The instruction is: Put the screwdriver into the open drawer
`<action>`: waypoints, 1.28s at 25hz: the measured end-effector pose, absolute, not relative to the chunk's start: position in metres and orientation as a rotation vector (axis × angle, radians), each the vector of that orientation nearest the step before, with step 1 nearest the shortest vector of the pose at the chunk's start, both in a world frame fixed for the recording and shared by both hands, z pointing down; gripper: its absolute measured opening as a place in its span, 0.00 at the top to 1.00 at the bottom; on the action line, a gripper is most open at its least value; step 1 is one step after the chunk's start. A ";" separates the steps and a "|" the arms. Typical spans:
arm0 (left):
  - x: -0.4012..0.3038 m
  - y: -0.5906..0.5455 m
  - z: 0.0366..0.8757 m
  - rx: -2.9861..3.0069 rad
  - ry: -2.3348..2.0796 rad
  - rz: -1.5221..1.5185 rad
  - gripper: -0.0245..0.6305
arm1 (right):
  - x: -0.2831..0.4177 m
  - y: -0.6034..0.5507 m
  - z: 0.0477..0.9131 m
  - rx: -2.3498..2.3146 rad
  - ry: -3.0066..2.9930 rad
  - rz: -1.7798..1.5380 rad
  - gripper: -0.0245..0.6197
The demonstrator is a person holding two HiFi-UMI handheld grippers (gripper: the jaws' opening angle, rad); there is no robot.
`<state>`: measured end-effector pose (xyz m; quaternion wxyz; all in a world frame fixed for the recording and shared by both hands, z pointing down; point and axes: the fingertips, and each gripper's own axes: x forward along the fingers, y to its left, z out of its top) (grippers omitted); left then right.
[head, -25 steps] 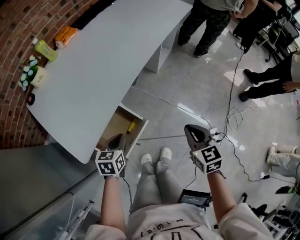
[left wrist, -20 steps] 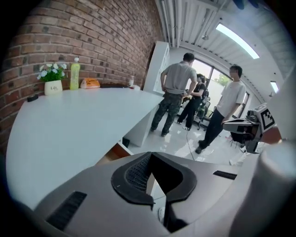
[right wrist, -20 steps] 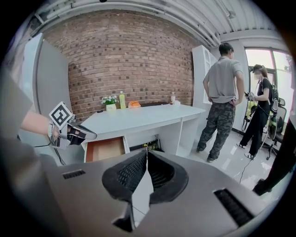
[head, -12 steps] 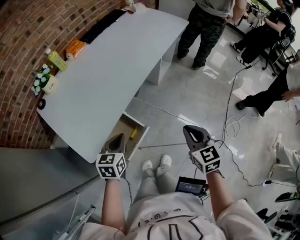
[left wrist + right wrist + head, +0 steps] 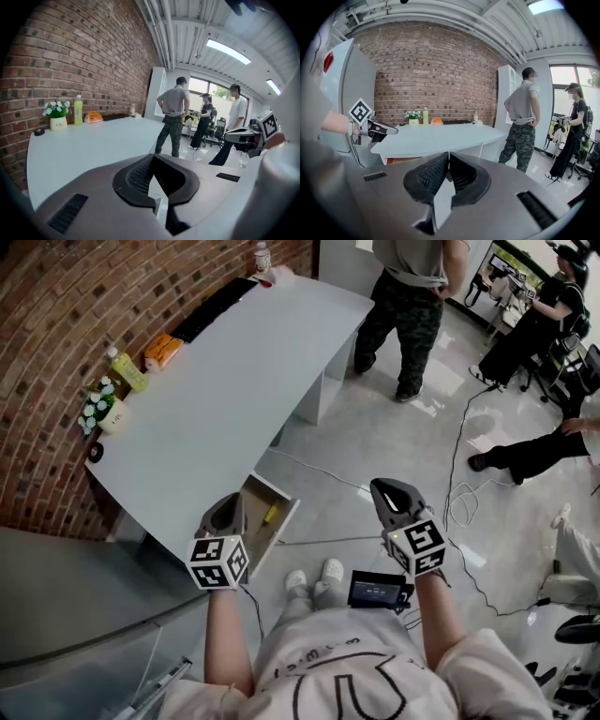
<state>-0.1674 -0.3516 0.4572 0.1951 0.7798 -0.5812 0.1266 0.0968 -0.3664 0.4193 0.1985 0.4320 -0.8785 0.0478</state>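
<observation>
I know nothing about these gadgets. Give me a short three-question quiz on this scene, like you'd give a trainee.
1. True or false: the left gripper holds a screwdriver between its fingers.
2. What stands next to the white pot of flowers on the curved white table?
A) a yellow-green bottle
B) a red mug
C) a laptop
3. Fill in: the small yellow object lies in the open ____ under the table's near end.

Key
1. False: its fingers are together with nothing between them, and so are the right gripper's.
2. A.
3. drawer.
</observation>
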 end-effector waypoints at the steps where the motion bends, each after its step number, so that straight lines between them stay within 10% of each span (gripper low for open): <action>1: -0.168 -0.353 0.449 2.200 -1.642 0.347 0.94 | 0.097 -0.367 0.413 1.220 -2.463 0.124 0.93; 32: -0.153 -0.354 0.304 2.546 -1.876 0.045 0.94 | 0.088 -0.360 0.301 1.325 -2.589 -0.197 0.93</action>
